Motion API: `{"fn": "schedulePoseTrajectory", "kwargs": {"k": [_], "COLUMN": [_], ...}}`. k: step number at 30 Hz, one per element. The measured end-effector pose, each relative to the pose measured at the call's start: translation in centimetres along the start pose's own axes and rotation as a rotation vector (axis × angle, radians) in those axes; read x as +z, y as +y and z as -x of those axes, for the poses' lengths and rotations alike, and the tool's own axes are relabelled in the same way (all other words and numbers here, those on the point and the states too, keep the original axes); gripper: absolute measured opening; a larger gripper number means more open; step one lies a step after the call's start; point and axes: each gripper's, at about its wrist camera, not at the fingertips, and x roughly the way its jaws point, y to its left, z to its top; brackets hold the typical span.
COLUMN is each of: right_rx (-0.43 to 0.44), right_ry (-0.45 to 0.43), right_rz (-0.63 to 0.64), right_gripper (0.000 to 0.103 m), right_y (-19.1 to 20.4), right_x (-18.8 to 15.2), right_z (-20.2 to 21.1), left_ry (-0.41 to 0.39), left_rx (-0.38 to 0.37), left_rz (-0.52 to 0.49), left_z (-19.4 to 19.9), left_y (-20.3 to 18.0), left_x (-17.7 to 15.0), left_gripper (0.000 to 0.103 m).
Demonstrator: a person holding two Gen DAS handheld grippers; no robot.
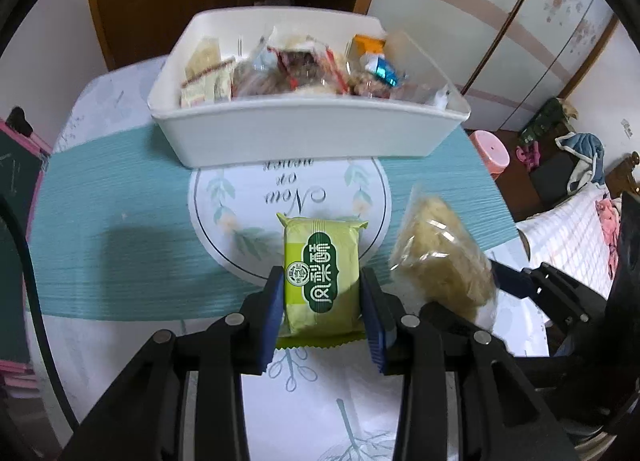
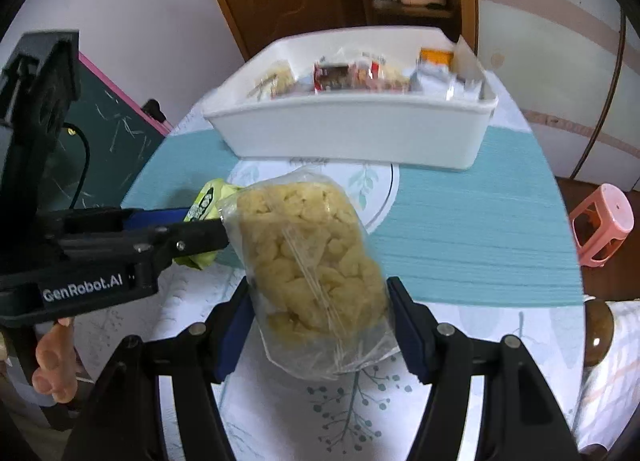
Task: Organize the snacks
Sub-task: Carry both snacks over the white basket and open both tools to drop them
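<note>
Two grippers, each loaded. Left gripper nearly closed, blue pads pinching a green foil-wrapped pastry packet above the bench with its teal striped runner. Right gripper about half spread, clamping a clear plastic bag of pale yellow puffed snacks, just beside the packet. White rectangular plastic bin of mixed snacks sits beyond both, nothing between.

Soft, even daylight; a dim shadow lies left of the green packet. The white bin is motion-blurred, and fisheye edges bend into black.
</note>
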Motion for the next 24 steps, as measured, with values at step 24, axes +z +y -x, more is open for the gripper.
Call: {"fn": "schedulePoseTrajectory", "kwargs": {"k": [24], "right_rx": [-0.24], "right_ry": [-0.352], "right_rz": [0.041], "right_gripper": [0.065], "right_y": [0.5], "right_x": [27.0], "right_z": [14.2], "left_ry": [-0.304], "left_rx": [0.197], "left_rz": [-0.053], "left_z": [12.9], "left_y": [1.6], "left_x": [22.2], "left_gripper": [0.035]}}
